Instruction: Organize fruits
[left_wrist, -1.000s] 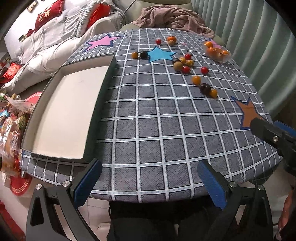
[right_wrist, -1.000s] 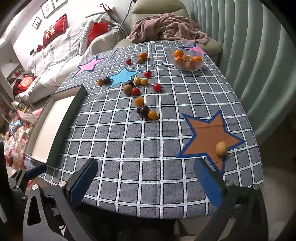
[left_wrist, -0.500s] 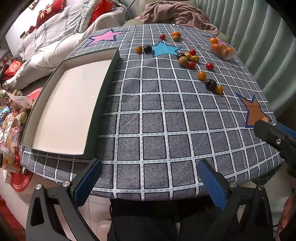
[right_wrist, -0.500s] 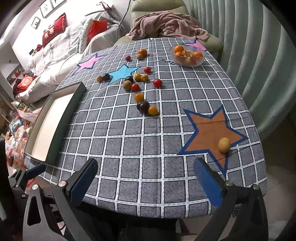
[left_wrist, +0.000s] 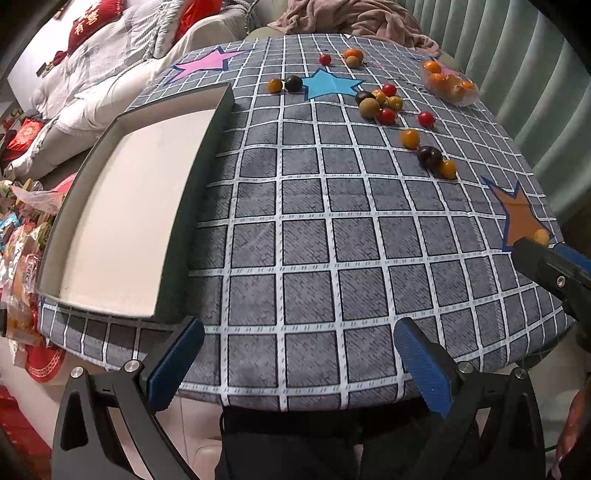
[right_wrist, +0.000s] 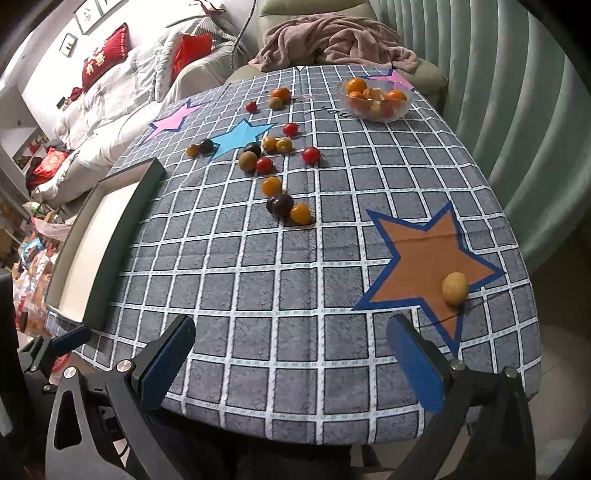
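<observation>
Several small fruits lie loose on the checked tablecloth: a dark plum (right_wrist: 282, 205) with an orange tomato (right_wrist: 300, 214) beside it, red cherry tomatoes (right_wrist: 310, 154) and a cluster (left_wrist: 380, 105) farther back. A yellow fruit (right_wrist: 455, 288) sits alone on the orange star. A shallow dark-rimmed tray (left_wrist: 199, 155) with a white floor lies at the left, with nothing in it. My left gripper (left_wrist: 299, 360) is open over the table's near edge. My right gripper (right_wrist: 291, 354) is open, near the front edge, the yellow fruit just beyond its right finger.
A clear bowl (right_wrist: 375, 99) of oranges stands at the far right. A pink blanket (right_wrist: 332, 40) lies on a chair behind the table. A sofa with red cushions (right_wrist: 107, 59) is at the left. Snack bags (left_wrist: 18, 236) sit below the tray side.
Both grippers have moved forward and lower toward the table; the fruits and tray look larger and nearer. Nothing was picked up.
</observation>
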